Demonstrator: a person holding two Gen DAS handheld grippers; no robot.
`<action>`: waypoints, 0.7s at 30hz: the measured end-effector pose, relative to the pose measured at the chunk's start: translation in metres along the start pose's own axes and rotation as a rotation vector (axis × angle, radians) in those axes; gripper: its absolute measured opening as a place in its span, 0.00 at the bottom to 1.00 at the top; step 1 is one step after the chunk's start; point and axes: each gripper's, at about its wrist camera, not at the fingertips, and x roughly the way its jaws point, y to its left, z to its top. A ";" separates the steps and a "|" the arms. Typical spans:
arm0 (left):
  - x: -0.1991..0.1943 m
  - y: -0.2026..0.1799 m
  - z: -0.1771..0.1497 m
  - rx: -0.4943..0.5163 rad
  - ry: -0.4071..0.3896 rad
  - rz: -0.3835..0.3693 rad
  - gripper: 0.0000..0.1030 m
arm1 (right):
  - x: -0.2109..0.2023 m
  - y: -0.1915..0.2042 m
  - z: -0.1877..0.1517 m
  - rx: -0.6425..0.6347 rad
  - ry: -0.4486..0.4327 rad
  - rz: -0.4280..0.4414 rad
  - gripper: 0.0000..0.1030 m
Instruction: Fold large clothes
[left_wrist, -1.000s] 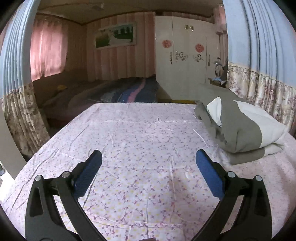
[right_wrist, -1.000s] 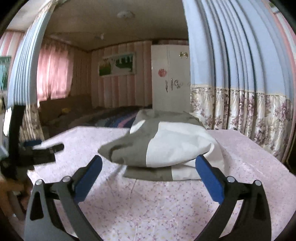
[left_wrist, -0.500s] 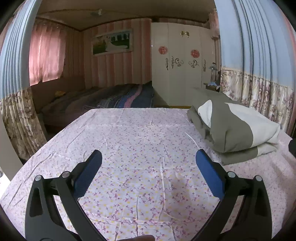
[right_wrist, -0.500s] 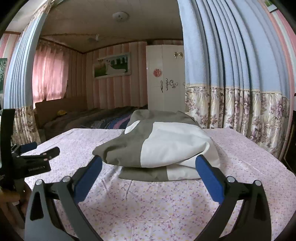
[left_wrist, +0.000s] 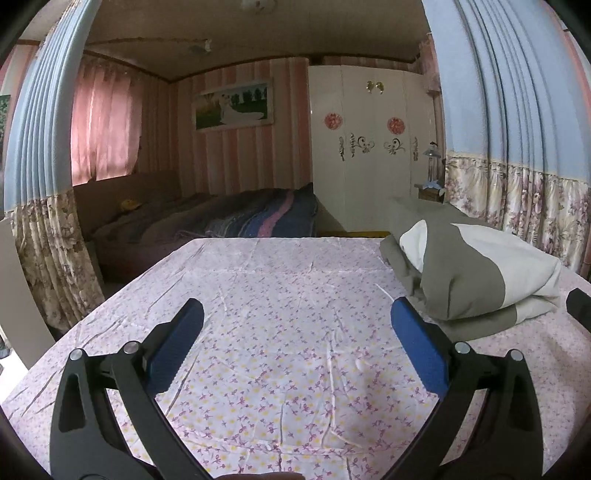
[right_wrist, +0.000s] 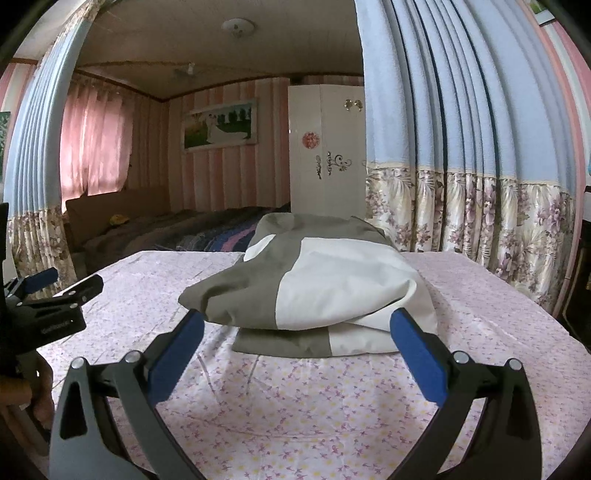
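Pink striped walls, a white wardrobe (left_wrist: 364, 147) and blue curtains (right_wrist: 461, 92) with floral hems close in a bedroom; a second bed (left_wrist: 229, 218) lies beyond. Nearest is a flat surface under a pink flowered sheet (left_wrist: 288, 332), creased but bare on its left half.

On its right half lies the garment (right_wrist: 314, 291), grey and white, already doubled into a thick bundle with a lower layer showing under the near edge. Its long axis runs left to right across the right wrist view.

Right gripper (right_wrist: 295, 332) faces it squarely, jaws spread wide and empty, the bundle just beyond the tips and about as wide as the gap. Left gripper (left_wrist: 295, 325), equally wide and empty, points over bare sheet; the garment (left_wrist: 465, 273) lies to its right and farther off. The right hand looks better placed to reach it first.
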 end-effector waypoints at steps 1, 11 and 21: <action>0.000 0.001 0.000 -0.002 0.000 0.001 0.97 | 0.000 0.000 0.000 0.001 -0.002 -0.002 0.98; -0.003 0.004 0.000 -0.007 -0.012 0.008 0.97 | 0.001 0.000 0.000 0.001 -0.001 -0.003 0.98; -0.004 0.006 -0.001 -0.017 -0.010 0.000 0.97 | 0.000 -0.001 0.000 0.001 0.000 -0.004 0.98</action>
